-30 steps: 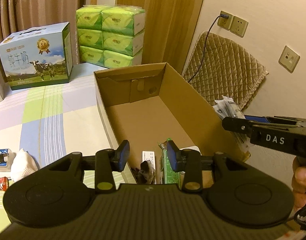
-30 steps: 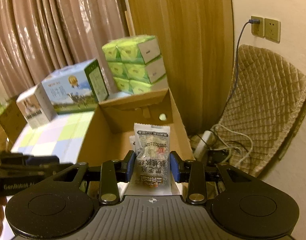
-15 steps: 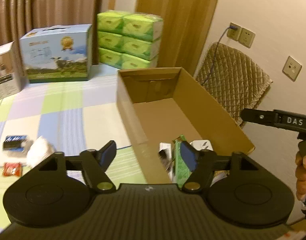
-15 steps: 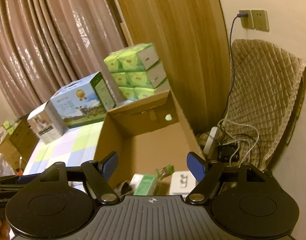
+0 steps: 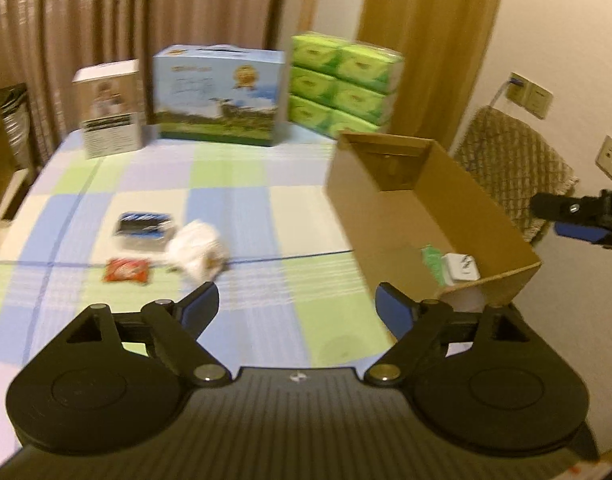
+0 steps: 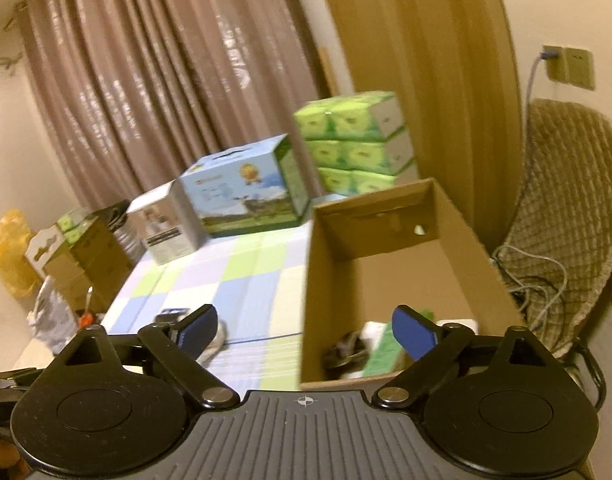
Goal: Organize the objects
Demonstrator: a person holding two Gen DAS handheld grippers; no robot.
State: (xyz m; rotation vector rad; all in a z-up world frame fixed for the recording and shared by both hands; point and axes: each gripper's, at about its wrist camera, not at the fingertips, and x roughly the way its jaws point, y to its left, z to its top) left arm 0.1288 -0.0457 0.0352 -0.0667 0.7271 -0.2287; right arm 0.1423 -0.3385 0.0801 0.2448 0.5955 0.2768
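On the left of the checked bench [image 5: 233, 184], three things are left to be sorted: a dark blue packet [image 5: 143, 226], a red snack packet [image 5: 126, 271] near it, and a crumpled white bag [image 5: 197, 248] just beside both. On the right, several items, one green, one white, are already lodged in the near end of the cardboard box [image 5: 390, 216]. The left tongs [image 5: 297, 306] and right tongs [image 6: 303, 328] have just been opening; both are spread wide, with nothing held.

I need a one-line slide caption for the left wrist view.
Open left gripper over checked tablecloth; red snack packet, crumpled white tissue, brown cardboard box.
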